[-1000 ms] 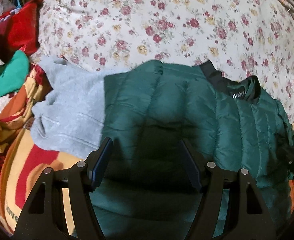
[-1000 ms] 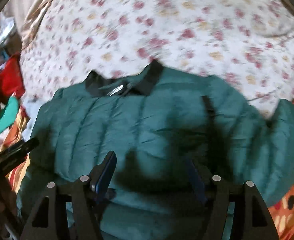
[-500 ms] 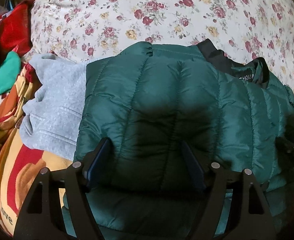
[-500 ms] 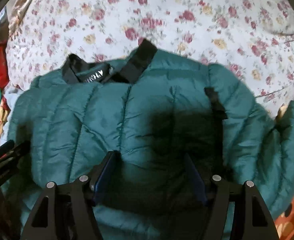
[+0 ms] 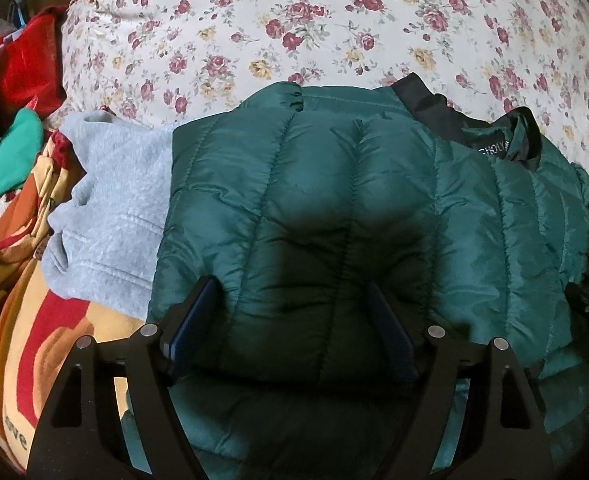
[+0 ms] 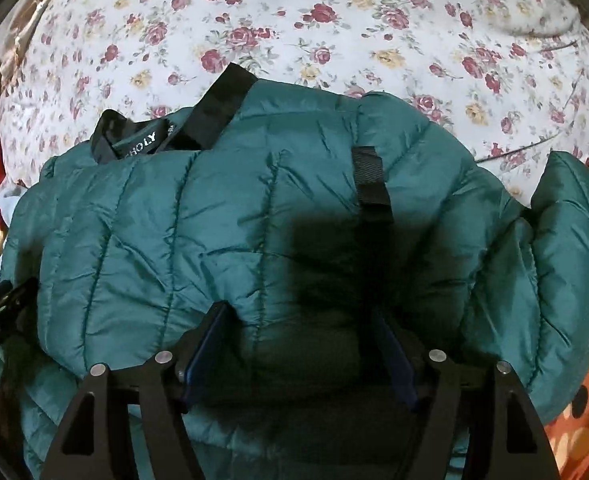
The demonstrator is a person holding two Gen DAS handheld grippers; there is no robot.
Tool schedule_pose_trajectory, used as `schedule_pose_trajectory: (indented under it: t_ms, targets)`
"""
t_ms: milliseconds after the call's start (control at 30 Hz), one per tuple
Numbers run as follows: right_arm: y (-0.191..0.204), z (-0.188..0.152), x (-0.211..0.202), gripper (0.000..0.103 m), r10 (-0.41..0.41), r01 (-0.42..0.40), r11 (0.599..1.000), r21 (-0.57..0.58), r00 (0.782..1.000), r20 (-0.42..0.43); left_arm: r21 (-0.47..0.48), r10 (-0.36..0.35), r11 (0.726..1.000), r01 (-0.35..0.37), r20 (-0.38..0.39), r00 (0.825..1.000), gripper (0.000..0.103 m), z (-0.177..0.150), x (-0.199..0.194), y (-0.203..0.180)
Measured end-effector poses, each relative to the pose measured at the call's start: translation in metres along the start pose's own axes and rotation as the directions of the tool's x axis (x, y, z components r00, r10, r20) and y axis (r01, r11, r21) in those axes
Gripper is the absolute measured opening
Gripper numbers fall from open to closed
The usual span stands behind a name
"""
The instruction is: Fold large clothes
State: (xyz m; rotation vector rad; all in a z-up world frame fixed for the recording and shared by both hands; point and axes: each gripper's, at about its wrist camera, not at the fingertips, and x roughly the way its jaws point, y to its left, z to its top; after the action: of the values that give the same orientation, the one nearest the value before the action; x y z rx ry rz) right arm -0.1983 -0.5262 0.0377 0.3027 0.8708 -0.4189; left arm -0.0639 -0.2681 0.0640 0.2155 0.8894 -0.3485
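A dark green quilted puffer jacket lies on the flowered bedspread, its black collar toward the far side. It also fills the right wrist view, with a sleeve bunched at the right. My left gripper is open, its jaws spread over the jacket's near folded edge. My right gripper is open too, jaws spread over the jacket's near edge. Neither pair of fingers pinches the fabric.
A grey sweatshirt lies partly under the jacket's left side. Red and green clothes and an orange-yellow blanket are piled at the left. Orange fabric shows at the lower right of the right wrist view.
Both grippers have moved forward and lower over the jacket, which now looms larger in both views. Jaw spacing has not changed.
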Motion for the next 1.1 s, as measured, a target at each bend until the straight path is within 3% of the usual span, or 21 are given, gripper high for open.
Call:
schedule_pose_trajectory:
  t_ms: [167,300,600,1100]
  targets:
    - [-0.004,-0.003,-0.031,0.07,0.012,-0.012,1.0,0.015,0.999,0.037,-0.008,-0.007,1.0,0.007,0.02,1.0,0.079,-0.004,-0.02,0.003]
    - [0.005,-0.006,-0.054,0.076,0.02,-0.019,1.0,-0.007,0.997,0.072,-0.009,-0.018,1.0,0.019,0.049,0.999,0.079,-0.006,-0.039,0.003]
    - [0.019,-0.017,-0.073,0.076,0.046,-0.045,0.999,-0.018,0.996,0.079,-0.003,-0.052,0.999,0.053,0.093,0.994,0.079,-0.015,-0.077,-0.006]
    - [-0.002,-0.029,-0.107,0.079,-0.016,0.019,1.0,-0.025,0.994,0.112,-0.003,-0.124,0.992,0.125,0.113,0.986,0.079,-0.033,-0.12,-0.031]
